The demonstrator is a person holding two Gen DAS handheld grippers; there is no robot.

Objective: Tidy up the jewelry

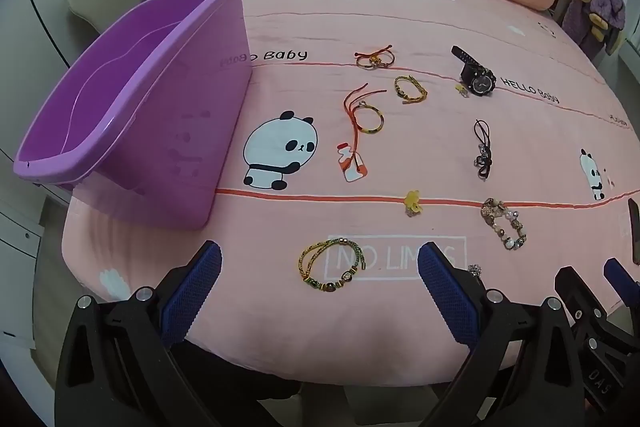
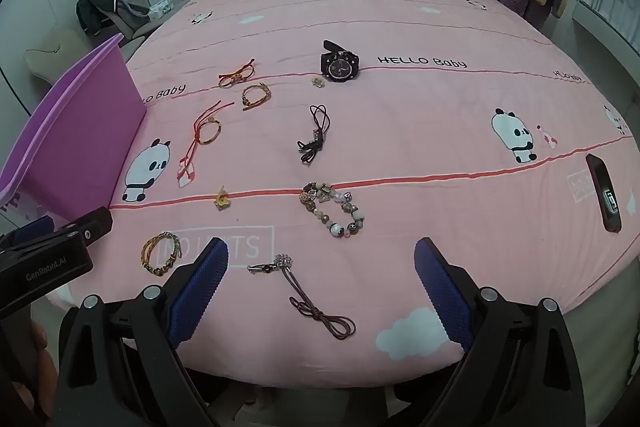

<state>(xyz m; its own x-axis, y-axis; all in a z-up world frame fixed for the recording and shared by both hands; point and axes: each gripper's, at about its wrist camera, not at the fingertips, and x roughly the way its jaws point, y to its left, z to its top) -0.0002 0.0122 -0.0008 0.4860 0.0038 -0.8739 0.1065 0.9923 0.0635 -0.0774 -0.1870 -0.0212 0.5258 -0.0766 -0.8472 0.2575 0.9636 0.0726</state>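
Left wrist: ring [image 1: 474, 270] (half hidden)

Black frames, silver screws — blue textured fingers [image 1: 192, 299].

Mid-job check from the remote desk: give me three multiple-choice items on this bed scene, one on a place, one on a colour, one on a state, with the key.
1. Where is the black watch?
A. in the bin
B. on the bedspread beside the "HELLO Baby" print
C. on the pillow

2. What colour is the plastic bin?
A. purple
B. green
C. white

3. How is the right tool?
A. shut on the beaded bracelet
B. shut on nothing
C. open, holding nothing

Key: 1 B, the watch lies just left of the lettering. 2 A, its walls are purple in both views. 3 C, its blue pads stand wide apart over the brown cord.
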